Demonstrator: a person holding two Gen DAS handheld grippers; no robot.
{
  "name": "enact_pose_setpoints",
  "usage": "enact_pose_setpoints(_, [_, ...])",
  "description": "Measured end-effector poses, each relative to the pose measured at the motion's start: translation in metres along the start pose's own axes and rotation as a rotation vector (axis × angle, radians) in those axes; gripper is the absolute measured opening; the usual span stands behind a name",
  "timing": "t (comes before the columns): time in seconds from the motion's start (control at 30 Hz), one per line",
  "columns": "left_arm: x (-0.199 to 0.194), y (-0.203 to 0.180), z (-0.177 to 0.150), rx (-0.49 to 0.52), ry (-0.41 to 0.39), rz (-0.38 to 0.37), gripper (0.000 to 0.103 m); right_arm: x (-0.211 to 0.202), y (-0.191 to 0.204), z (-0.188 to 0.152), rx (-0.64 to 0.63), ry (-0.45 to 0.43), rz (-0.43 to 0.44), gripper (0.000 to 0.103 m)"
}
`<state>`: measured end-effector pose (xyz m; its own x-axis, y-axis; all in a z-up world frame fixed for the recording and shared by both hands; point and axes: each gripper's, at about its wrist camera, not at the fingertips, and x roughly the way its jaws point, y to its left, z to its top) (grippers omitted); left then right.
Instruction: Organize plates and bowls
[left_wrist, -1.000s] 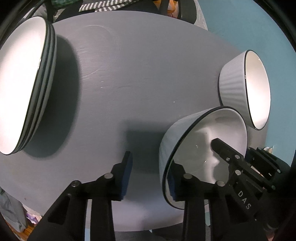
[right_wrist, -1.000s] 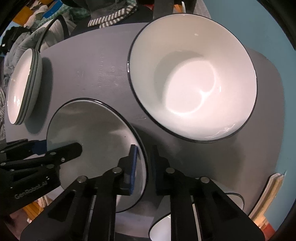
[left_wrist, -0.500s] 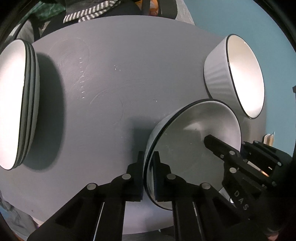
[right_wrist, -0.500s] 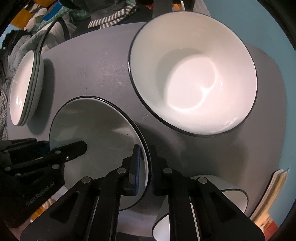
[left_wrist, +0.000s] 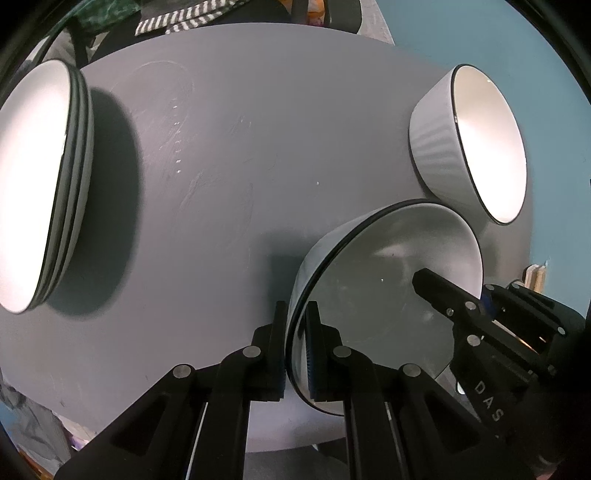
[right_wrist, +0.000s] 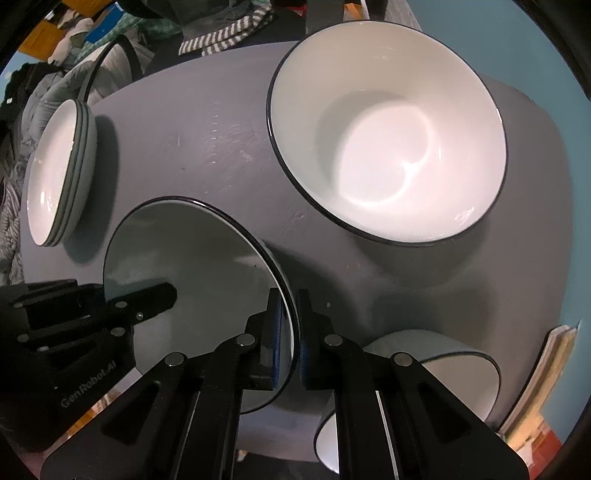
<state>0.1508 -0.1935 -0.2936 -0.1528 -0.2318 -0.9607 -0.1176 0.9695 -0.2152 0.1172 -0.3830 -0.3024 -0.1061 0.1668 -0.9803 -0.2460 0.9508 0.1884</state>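
With my left claw (left_wrist: 295, 345) and right claw (right_wrist: 289, 341) clamped on opposite rims of the plate (right_wrist: 192, 266), uneven lifting could twist it loose onto the desk (left_wrist: 240, 147).

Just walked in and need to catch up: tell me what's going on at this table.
A person is sorting dishes with a handheld gripper in each hand. Both grippers are clamped on the rim of one shallow plate: the left gripper on its left edge, the right gripper on the opposite edge. The left jaws have just closed onto the rim. A stack of plates sits at the left of the grey table, a large bowl at the right, a smaller bowl nearer.
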Motion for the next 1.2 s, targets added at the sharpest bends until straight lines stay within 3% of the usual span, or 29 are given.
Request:
enact_pose_setpoints(0.4, [-0.029, -0.014, 0.0, 0.014, -0.039, -0.01, 0.008, -0.033, 0.008, 0.002, -0.018, -0.02, -0.03, 0.007])
enact_pose_setpoints(0.67, [-0.049, -0.023, -0.016, 0.056, -0.066, -0.009, 0.008, -0.059, 0.012, 0.01, -0.001, -0.046, -0.041, 0.007])
enact_pose_setpoints(0.83, [-0.065, -0.023, -0.004, 0.088, -0.089, -0.01, 0.008, -0.07, 0.003, 0.002, 0.017, -0.07, -0.044, 0.007])
enact_pose_setpoints(1.2, [-0.07, -0.057, 0.024, 0.162, -0.119, -0.004, 0.008, -0.086, -0.018, 0.031, 0.062, -0.099, -0.053, 0.007])
